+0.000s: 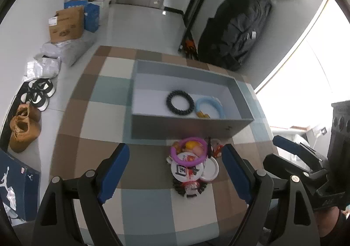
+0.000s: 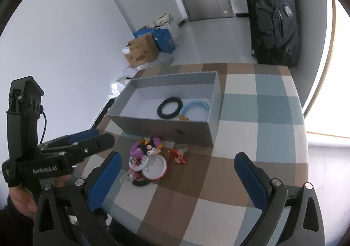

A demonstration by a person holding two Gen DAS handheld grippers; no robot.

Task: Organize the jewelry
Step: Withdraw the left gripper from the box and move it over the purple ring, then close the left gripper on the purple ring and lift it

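A grey open box (image 1: pixel 188 129) (image 2: pixel 161 124) stands on the checked table. In it lie a black beaded bracelet (image 1: pixel 180 102) (image 2: pixel 169 107) and a light blue bracelet (image 1: pixel 209 107) (image 2: pixel 195 107). In front of the box is a small pile: a purple bracelet (image 1: pixel 188 151) (image 2: pixel 136 148) with a cartoon charm, a round white and red tin (image 1: pixel 188 168) (image 2: pixel 154 167), a red trinket (image 1: pixel 216 147) (image 2: pixel 176 155) and a black bracelet (image 1: pixel 190 189) (image 2: pixel 140 183). My left gripper (image 1: pixel 175 173) is open above the pile. My right gripper (image 2: pixel 177 177) is open, just right of the pile.
The checked table (image 1: pixel 105 119) (image 2: pixel 262 114) has its edges close to the left and right. On the floor are cardboard boxes (image 1: pixel 66 24) (image 2: pixel 141 50), shoes (image 1: pixel 24 130) and a black bag (image 1: pixel 236 29) (image 2: pixel 273 16).
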